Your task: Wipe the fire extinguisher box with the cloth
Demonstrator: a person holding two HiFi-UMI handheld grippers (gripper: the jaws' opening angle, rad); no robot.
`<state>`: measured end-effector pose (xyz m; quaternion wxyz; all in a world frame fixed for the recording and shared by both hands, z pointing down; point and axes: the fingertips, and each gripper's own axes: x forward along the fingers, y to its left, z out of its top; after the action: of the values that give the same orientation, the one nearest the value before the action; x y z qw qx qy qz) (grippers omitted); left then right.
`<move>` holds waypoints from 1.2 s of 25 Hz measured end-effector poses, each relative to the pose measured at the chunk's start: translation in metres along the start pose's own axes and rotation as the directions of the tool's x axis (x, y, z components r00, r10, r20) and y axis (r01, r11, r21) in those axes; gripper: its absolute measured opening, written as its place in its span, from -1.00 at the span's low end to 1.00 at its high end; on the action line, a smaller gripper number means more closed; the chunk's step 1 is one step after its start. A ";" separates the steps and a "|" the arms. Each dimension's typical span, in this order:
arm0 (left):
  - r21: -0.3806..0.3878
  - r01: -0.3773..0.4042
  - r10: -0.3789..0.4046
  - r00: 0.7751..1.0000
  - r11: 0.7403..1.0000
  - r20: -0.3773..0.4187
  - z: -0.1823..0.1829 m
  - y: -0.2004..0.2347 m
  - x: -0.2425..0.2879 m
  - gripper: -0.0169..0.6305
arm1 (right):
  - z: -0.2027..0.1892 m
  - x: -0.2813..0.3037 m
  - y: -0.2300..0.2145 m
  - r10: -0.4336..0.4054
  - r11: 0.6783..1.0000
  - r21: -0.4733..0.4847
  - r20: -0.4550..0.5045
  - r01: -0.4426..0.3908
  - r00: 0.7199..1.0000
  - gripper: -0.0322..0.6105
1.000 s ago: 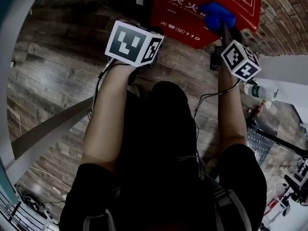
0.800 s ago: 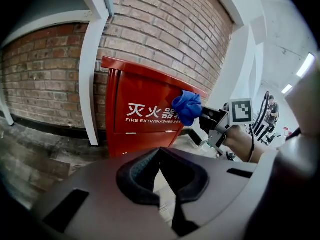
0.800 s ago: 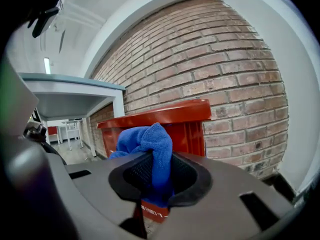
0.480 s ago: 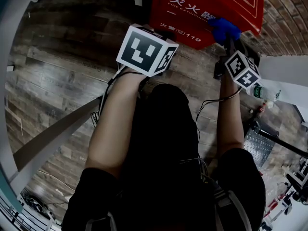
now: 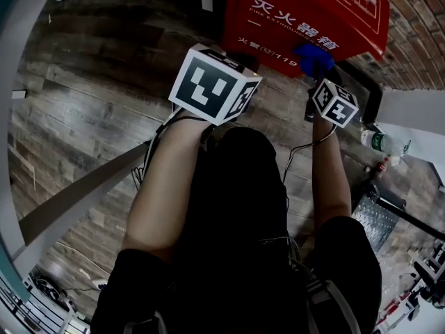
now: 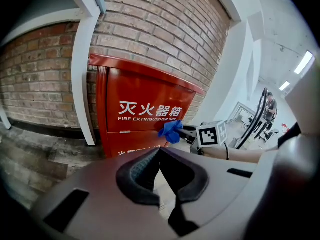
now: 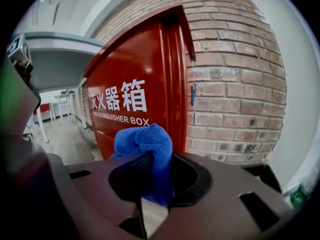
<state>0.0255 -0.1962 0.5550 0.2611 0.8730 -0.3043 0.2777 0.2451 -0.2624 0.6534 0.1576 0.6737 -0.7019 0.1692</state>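
The red fire extinguisher box (image 5: 306, 12) stands against a brick wall, with white lettering on its front (image 6: 145, 115). My right gripper (image 7: 150, 156) is shut on a bunched blue cloth (image 7: 146, 143). In the head view the cloth (image 5: 314, 60) sits at the lower part of the box front, ahead of the right marker cube (image 5: 334, 103). The left gripper view shows the cloth (image 6: 171, 132) by the box's right edge; I cannot tell whether it touches. My left gripper (image 6: 160, 150) is shut and empty, held back from the box to its left.
A brick wall (image 7: 235, 89) runs behind and right of the box. A white post (image 6: 82, 84) stands left of it. A plastic bottle (image 5: 381, 143) and a metal mesh piece (image 5: 375, 214) lie on the plank floor at the right. A grey beam (image 5: 69, 193) crosses at left.
The right gripper has carried the cloth down the box front, from beside the lettering to near the lower edge. The left gripper has shifted a little to the right.
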 end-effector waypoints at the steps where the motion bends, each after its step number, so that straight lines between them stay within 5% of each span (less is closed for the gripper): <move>1: -0.002 0.002 -0.002 1.000 1.000 -0.001 0.000 0.000 -0.001 -0.92 | -0.001 0.001 0.000 -0.022 0.998 -0.057 0.009 0.022 1.000 -0.62; 3: -0.008 0.011 -0.011 1.000 1.000 0.000 -0.002 -0.001 -0.002 -0.92 | -0.003 0.002 0.001 -0.049 0.988 -0.143 0.022 0.051 0.999 -0.62; 15: 0.004 -0.004 0.004 1.000 1.000 -0.027 -0.014 -0.001 -0.005 -0.92 | -0.039 0.023 0.005 -0.036 0.992 -0.119 0.016 0.037 0.999 -0.62; 19: 0.028 -0.005 0.006 0.999 1.000 -0.045 -0.018 -0.006 -0.005 -0.92 | -0.048 0.028 0.008 -0.064 0.972 -0.223 0.050 0.074 0.997 -0.62; 23: 0.030 -0.021 0.022 0.998 0.999 -0.054 -0.025 -0.002 -0.009 -0.92 | -0.083 0.047 0.001 -0.047 0.995 -0.095 -0.057 0.041 0.997 -0.62; 30: 0.042 -0.019 0.022 0.997 0.999 -0.070 -0.031 -0.007 -0.015 -0.92 | -0.122 0.068 -0.001 -0.045 0.999 -0.010 -0.156 0.044 0.987 -0.62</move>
<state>0.0097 -0.1662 0.5651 0.2507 0.8647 -0.2977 0.3174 0.2422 -0.2682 0.7932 0.2182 0.6733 -0.6728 0.2155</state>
